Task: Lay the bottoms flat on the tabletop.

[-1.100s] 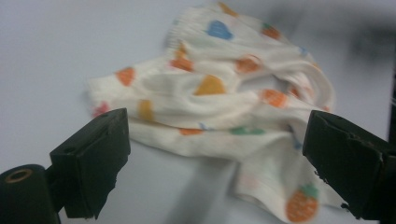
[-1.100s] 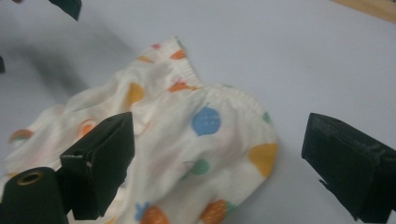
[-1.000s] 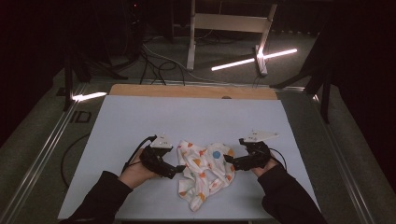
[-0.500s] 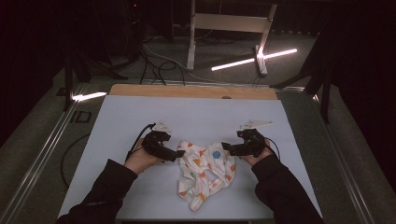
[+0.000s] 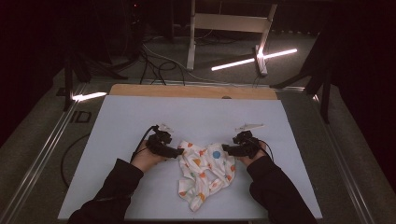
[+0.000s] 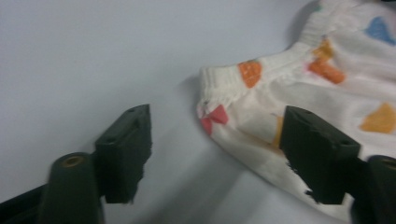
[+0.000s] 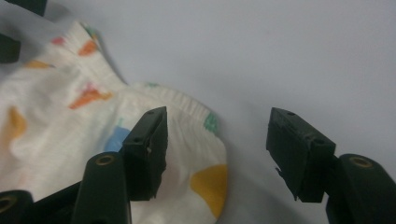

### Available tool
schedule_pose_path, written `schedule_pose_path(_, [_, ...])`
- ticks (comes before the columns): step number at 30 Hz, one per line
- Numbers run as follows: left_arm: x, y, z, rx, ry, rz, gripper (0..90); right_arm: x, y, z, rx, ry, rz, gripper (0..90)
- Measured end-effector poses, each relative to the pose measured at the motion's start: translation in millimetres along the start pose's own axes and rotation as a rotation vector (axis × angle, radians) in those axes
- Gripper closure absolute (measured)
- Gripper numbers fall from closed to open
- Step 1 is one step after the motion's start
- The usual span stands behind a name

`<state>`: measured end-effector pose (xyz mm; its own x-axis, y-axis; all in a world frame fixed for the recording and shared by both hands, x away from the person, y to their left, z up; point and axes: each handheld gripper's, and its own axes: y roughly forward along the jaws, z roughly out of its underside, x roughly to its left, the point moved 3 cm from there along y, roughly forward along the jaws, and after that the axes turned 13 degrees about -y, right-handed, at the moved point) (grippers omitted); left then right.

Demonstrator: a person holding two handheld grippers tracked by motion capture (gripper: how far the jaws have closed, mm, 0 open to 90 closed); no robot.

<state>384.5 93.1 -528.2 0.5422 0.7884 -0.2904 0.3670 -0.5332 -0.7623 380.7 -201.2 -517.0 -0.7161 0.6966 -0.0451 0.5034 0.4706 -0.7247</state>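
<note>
A crumpled white baby garment (image 5: 204, 175) printed with orange, yellow, blue and pink shapes lies on the pale blue-grey counter (image 5: 116, 116), toward its near edge and about midway across. In the high view its upper corners spread toward 10 and 2 o'clock, and a narrower part trails down toward 6 o'clock.

The left gripper (image 5: 175, 151) sits at the garment's 10 o'clock corner, held by the person's left hand (image 5: 148, 158) in a dark sleeve. In the left gripper view (image 6: 215, 161) its fingers (image 6: 125, 151) stand fairly wide apart and have just been closing. The ribbed hem corner with a small pink mark lies between them. One finger rests over the cloth at 3 o'clock and the other stands over bare counter at 9 o'clock. Neither pad presses the fabric.

The right gripper (image 5: 229, 149) sits at the garment's 2 o'clock corner, in the right hand (image 5: 254, 156). In the right gripper view (image 7: 219, 151) its fingers (image 7: 299, 149) are also apart and have just been closing. The rounded ribbed edge with a yellow patch lies between them. The 9 o'clock finger is over the cloth and the 3 o'clock one over bare counter, with no grip yet.

Beyond the counter's far edge, at 12 o'clock, a wooden strip (image 5: 191, 91) borders it. Past that stands a pale frame (image 5: 231, 23), with bright light bars (image 5: 254, 58) on the dark floor.
</note>
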Motion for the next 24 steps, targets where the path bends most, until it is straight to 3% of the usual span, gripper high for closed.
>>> schedule_pose_path(6, [1.2, 9.9, 1.2, -0.008, -0.003, -0.027, 34.7, -0.3, 10.5, 9.0, 0.046, 0.005, 0.025, 48.2])
schedule_pose_path(12, [-2.4, 15.1, -0.6, -0.019, 0.038, -0.036, 44.0, 3.3, 14.4, 13.0, 0.082, -0.034, 0.046, 55.2])
schedule_pose_path(14, [-8.7, 16.6, 0.1, -0.012, 0.066, -0.028, 54.8, 8.2, 14.2, 11.7, 0.098, -0.066, 0.052, 65.6])
schedule_pose_path(16, [-10.9, 17.0, 0.6, -0.011, 0.072, -0.025, 57.7, 10.2, 14.3, 11.3, 0.099, -0.08, 0.049, 70.7])
schedule_pose_path(19, [-13.1, 17.4, 1.2, -0.007, 0.068, -0.013, 65.0, 14.4, 14.7, 10.0, 0.106, -0.097, 0.038, 78.8])
schedule_pose_path(20, [-12.7, 17.2, 1.2, -0.005, 0.061, -0.009, 71.9, 14.7, 14.9, 9.7, 0.107, -0.09, 0.031, 80.3])
schedule_pose_path(21, [-11.9, 16.9, 1.1, -0.004, 0.058, -0.01, 71.9, 14.6, 14.8, 9.4, 0.109, -0.081, 0.025, 84.2])
schedule_pose_path(22, [-11.6, 16.6, 1.4, -0.005, 0.052, -0.009, 82.5, 14.5, 14.6, 8.6, 0.111, -0.085, 0.019, 87.8])
schedule_pose_path(24, [-10.8, 15.6, 2.5, -0.005, 0.045, 0.003, 87.9, 14.1, 13.8, 8.4, 0.113, -0.095, 0.038, 88.5])
